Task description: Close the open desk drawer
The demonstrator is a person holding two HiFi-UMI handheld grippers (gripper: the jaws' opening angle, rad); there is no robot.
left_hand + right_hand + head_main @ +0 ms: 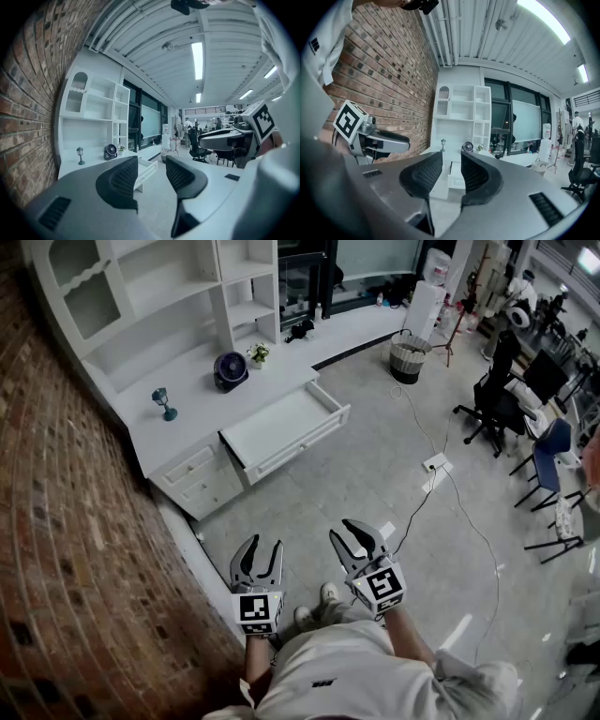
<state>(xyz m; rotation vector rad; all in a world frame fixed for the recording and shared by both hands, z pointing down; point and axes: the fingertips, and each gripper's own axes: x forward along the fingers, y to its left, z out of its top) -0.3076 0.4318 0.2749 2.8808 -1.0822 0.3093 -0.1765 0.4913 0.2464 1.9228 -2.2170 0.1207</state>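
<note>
A long white built-in counter [187, 399] runs along the red brick wall [66, 549], and its wide white drawer [281, 423] stands pulled out. Well short of it, the left gripper [263, 545] and right gripper [352, 532] hover, jaws released, grasping nothing.

drawer [281, 424]: smooth, matt | wall [66, 549]: rough brick | floor [375, 474]: glossy

Drawer [146, 172] partly behind left tool [152, 158], distant people [187, 123] too small
</note>
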